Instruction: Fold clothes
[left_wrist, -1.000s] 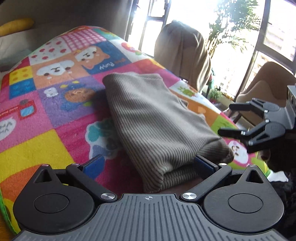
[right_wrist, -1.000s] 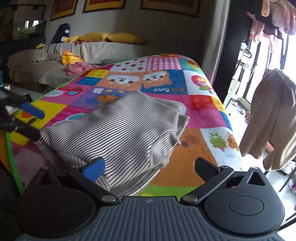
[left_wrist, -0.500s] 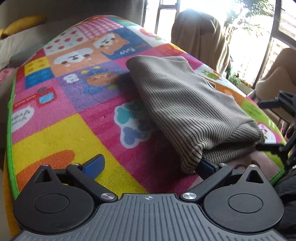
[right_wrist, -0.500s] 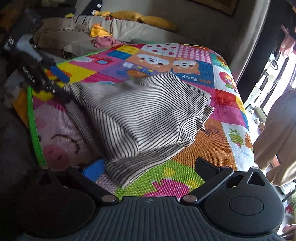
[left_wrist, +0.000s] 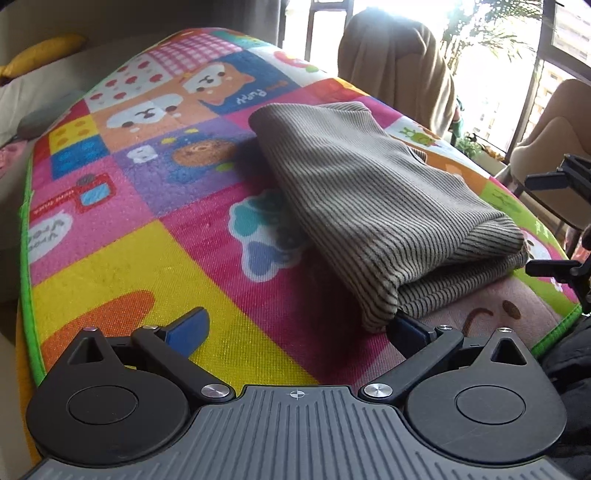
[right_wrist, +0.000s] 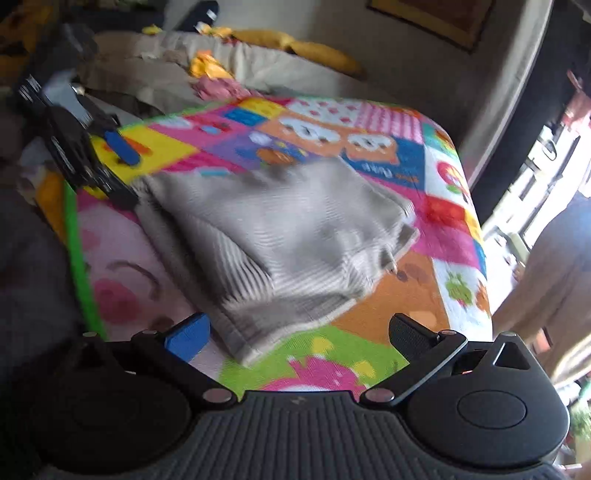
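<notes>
Folded striped garment (left_wrist: 373, 206) lies on the colourful play mat (left_wrist: 122, 266), its near corner touching the right finger of the wide-open left gripper (left_wrist: 295, 328), while the right gripper (right_wrist: 299, 332), equally spread and holding nothing, hovers just before its hem.

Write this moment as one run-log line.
left gripper: open, one finger at garment corner | right gripper: open, empty | striped garment: folded on play mat

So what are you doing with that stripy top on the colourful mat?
A person holds tongs in each hand and is folding clothes. The stripy top lies folded in a bundle on the play mat. Both the left tongs and right tongs are open and grip nothing, sitting at the bundle's near edge.
</notes>
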